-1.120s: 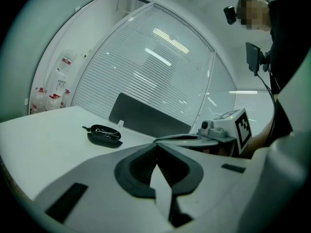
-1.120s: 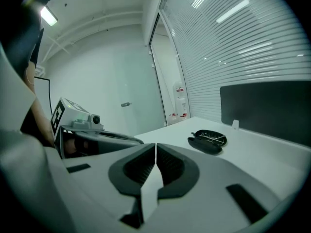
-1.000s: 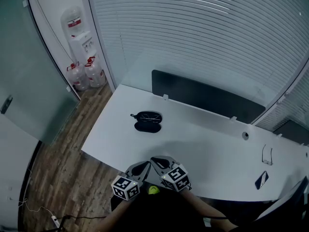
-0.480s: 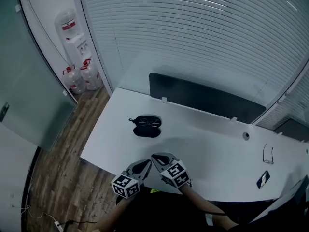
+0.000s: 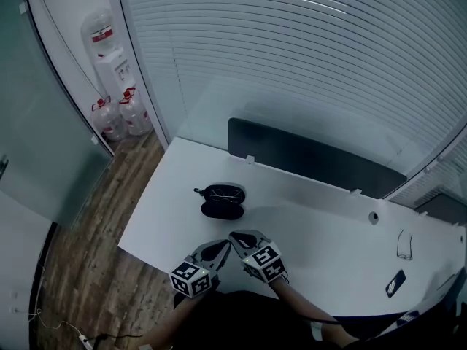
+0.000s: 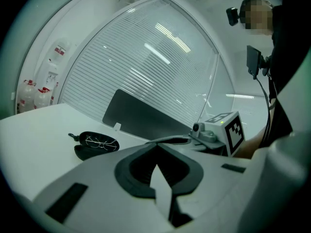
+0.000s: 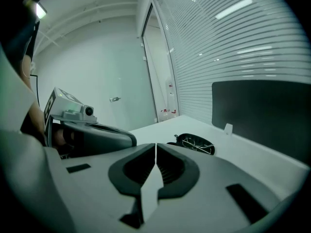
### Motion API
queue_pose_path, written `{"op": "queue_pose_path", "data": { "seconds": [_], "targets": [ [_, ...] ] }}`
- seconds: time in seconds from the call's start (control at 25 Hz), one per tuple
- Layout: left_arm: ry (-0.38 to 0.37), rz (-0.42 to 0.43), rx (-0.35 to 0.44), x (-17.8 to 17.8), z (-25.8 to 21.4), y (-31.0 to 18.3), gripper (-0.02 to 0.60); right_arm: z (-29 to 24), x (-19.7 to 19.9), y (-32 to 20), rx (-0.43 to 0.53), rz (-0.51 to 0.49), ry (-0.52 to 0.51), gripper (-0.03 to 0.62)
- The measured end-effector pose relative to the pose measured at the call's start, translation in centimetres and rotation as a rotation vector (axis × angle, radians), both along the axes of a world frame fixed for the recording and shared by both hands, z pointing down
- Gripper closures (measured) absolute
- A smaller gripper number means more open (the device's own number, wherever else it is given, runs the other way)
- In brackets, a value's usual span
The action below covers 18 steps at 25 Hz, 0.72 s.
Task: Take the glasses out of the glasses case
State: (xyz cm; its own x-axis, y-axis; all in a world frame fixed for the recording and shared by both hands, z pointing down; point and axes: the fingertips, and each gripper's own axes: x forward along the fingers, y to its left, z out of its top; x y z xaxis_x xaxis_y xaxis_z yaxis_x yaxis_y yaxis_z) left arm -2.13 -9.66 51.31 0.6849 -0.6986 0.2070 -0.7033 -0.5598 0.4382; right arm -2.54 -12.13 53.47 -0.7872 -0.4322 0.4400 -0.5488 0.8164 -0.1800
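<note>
While the glasses case (image 5: 222, 201) already lies open on the white desk (image 5: 314, 228), toward its left end and about midway between the near and far edges, the glasses (image 6: 99, 141) themselves rest inside one of its two dark shells, their thin wire frame showing pale against the lining. So the lid is off the job, but the real step, lifting the glasses out, has not begun. The left gripper (image 5: 221, 246) and the right gripper (image 5: 237, 236) hang side by side at the desk's near edge, well short of the case, tips angled toward each other. Each gripper view shows its own jaws pressed together with nothing between them, so both are empty. By this judgement the task is at its very start: one gripper must spread its jaws, reach forward to the case and pinch the frame, and the other may need to steady the shell, since a light case could slide or lift along with the glasses. Farther off, a dark divider panel (image 5: 314, 157) stands along the far edge, a second pair of spectacles (image 5: 403, 244) and a phone (image 5: 395, 283) lie near the right end, and a water dispenser (image 5: 111, 70) stands on the floor beyond the left end
</note>
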Motion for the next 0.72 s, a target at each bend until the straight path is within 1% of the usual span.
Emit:
{"op": "queue_pose_path", "data": {
  "seconds": [0.2, 0.48, 0.72],
  "targets": [
    [0.006, -0.004, -0.027, 0.1, 0.6, -1.3, 0.571, 0.6, -0.1, -1.5, -0.017, -0.001, 0.011, 0.576],
    [0.035, 0.008, -0.076, 0.3, 1.8, -1.9, 0.571, 2.2, -0.3, -3.4, -0.036, -0.012, 0.097, 0.576],
    [0.059, 0.019, -0.078, 0.5, 2.0, -3.5, 0.571, 3.0, -0.7, -5.5, -0.027, -0.032, 0.158, 0.576]
  ]
}}
